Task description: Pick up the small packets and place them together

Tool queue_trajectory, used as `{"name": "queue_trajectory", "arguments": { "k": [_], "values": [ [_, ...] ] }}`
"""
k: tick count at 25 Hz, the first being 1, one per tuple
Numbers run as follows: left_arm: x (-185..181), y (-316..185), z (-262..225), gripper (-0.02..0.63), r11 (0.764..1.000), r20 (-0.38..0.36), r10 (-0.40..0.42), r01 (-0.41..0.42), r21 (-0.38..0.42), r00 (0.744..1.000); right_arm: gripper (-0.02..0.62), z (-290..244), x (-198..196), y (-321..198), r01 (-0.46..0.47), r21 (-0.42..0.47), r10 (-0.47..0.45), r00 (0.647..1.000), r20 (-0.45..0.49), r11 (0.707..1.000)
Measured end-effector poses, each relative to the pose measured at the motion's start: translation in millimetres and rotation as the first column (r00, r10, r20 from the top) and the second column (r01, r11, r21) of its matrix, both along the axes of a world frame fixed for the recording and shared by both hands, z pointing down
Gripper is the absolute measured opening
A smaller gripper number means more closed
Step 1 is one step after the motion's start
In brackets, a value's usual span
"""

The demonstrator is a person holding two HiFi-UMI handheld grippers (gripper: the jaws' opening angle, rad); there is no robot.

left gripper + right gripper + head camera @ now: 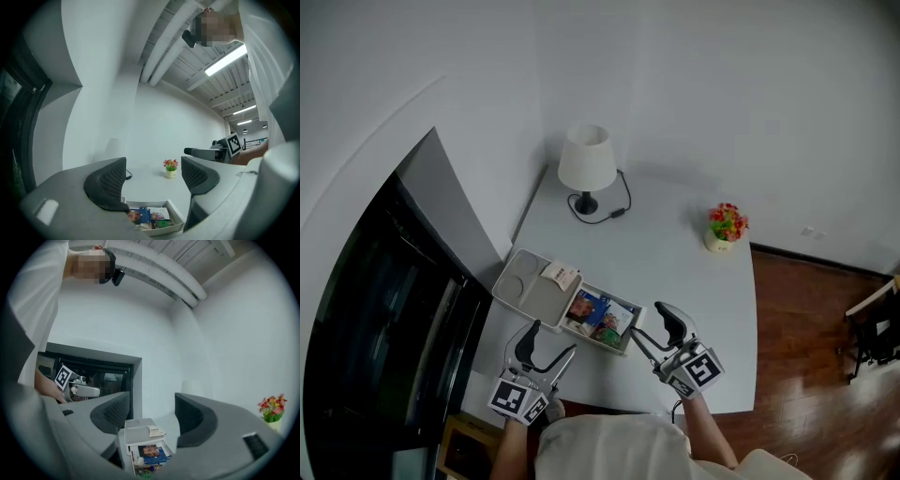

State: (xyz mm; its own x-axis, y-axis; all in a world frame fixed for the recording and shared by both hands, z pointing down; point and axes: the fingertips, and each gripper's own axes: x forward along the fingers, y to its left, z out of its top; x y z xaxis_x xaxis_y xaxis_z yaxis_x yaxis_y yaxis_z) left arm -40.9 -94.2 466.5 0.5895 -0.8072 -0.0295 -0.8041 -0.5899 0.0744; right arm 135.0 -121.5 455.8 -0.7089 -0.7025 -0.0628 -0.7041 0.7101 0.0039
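Observation:
A pale compartment tray (523,289) lies on the white table (675,253) near its front left. Several colourful small packets (602,316) fill its right compartment, and one beige packet (561,275) lies on the flat left part. My left gripper (553,339) hovers just in front of the tray, open and empty. My right gripper (652,323) hangs at the tray's right end, also open with nothing between its fingers. The left gripper view shows the packets (150,215) below the left gripper (152,180). The right gripper view shows the beige packet (155,431) and the colourful packets (152,453) beyond the right gripper (152,416).
A white lamp (587,164) with a black cord stands at the table's back. A small flower pot (726,227) sits at the right. A dark glass-fronted unit (384,309) borders the table's left side. Wooden floor (806,319) lies to the right.

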Motion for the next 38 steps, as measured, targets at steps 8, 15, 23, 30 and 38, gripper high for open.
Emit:
{"name": "queue_trajectory", "arguments": {
  "k": [8,15,23,30,38],
  "values": [
    [-0.5,-4.7,-1.0,0.36,0.999,0.022,-0.033,0.033,0.01,0.999,0.293,9.6,0.0,-5.4,0.028,-0.025,-0.028,0.999,-0.028,0.999],
    [-5.4,-3.6,8.9,0.36,0.999,0.051,-0.044,0.044,-0.012,0.998,0.291,47.0,-10.5,-12.0,0.1,-0.154,-0.116,0.988,-0.101,0.983],
    [-16.8,-2.9,15.4,0.36,0.996,0.05,-0.077,0.079,-0.044,0.996,0.291,123.3,-42.7,-26.3,0.166,-0.34,-0.263,0.929,-0.262,0.926],
    [-21.5,0.7,22.8,0.36,0.992,0.059,-0.099,0.103,-0.072,0.993,0.291,189.6,-86.7,-57.7,0.167,-0.504,-0.366,0.871,-0.326,0.847],
    [-34.2,4.3,30.5,0.36,0.986,0.056,-0.133,0.138,-0.095,0.99,0.291,267.5,-122.1,-94.8,0.112,-0.626,-0.447,0.795,-0.41,0.772]
  ]
}}
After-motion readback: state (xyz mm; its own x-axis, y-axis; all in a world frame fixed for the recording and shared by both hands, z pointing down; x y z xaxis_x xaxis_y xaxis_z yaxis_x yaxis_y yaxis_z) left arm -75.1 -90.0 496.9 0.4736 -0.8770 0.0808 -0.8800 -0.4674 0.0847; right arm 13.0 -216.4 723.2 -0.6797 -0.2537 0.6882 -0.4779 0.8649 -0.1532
